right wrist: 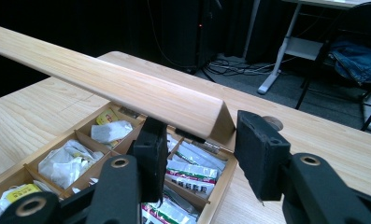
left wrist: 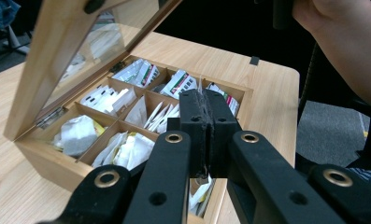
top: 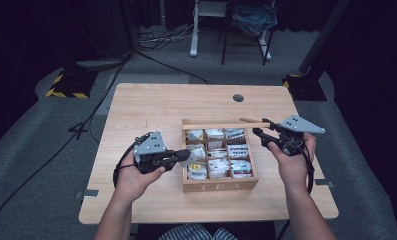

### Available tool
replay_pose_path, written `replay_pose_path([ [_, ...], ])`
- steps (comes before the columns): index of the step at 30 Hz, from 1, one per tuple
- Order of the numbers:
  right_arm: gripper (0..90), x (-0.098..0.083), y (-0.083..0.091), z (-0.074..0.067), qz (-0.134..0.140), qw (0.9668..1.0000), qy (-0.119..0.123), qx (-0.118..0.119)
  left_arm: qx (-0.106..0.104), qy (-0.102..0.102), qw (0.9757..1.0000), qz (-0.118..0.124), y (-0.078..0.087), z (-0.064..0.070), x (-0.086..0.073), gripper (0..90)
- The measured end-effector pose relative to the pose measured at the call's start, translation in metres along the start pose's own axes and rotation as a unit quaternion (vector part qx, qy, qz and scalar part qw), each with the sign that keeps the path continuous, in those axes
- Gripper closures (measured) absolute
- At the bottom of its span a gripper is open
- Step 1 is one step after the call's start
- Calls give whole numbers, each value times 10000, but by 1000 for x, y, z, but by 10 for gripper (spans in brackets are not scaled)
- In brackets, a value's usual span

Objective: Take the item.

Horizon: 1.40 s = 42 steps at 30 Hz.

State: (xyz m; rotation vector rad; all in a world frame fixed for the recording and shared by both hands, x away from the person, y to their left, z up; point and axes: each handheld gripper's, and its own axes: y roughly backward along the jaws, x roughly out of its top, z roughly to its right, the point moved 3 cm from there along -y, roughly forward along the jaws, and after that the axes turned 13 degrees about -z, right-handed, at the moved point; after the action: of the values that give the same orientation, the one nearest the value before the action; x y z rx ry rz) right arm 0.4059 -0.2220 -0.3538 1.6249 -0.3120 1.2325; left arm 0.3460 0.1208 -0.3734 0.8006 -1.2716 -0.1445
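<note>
Right now the right gripper (right wrist: 199, 154), jaws parted, is straddling the raised glass-paned wooden lid (right wrist: 127, 88) of the compartmented wooden tea box (top: 220, 185); the left gripper (left wrist: 206, 126), clenched on a thin paper scrap, is hovering just left of it.

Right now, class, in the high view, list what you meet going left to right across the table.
Left tool → tea box → right tool.
</note>
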Motion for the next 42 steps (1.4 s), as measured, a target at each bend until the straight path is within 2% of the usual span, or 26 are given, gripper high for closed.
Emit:
replay_pose_path([
  [7, 556, -1, 1, 0, 3, 10000, 7, 21, 162, 116, 9998, 38, 12, -6, -9, 879],
  [15, 558, -1, 2, 0, 11, 10000, 19, 32, 593, 226, 9979, -128, 27, -17, -23, 879],
  [20, 561, -1, 3, 0, 27, 10000, 23, 38, 748, 462, 9960, -160, 32, -29, -33, 879],
  [26, 561, -1, 3, 0, 21, 10000, 26, 51, 1112, 526, 9916, -410, 31, -41, -44, 879],
  [29, 561, -1, 3, 0, 15, 10000, 21, 64, 1066, 607, 9917, -389, 30, -46, -48, 878],
  [34, 562, -1, 3, 0, 12, 10000, 23, 59, 1052, 813, 9903, -399, 28, -57, -58, 878],
  [42, 562, -2, 3, 0, 10, 10000, 21, 59, 1183, 1177, 9856, -288, 26, -74, -73, 877],
])
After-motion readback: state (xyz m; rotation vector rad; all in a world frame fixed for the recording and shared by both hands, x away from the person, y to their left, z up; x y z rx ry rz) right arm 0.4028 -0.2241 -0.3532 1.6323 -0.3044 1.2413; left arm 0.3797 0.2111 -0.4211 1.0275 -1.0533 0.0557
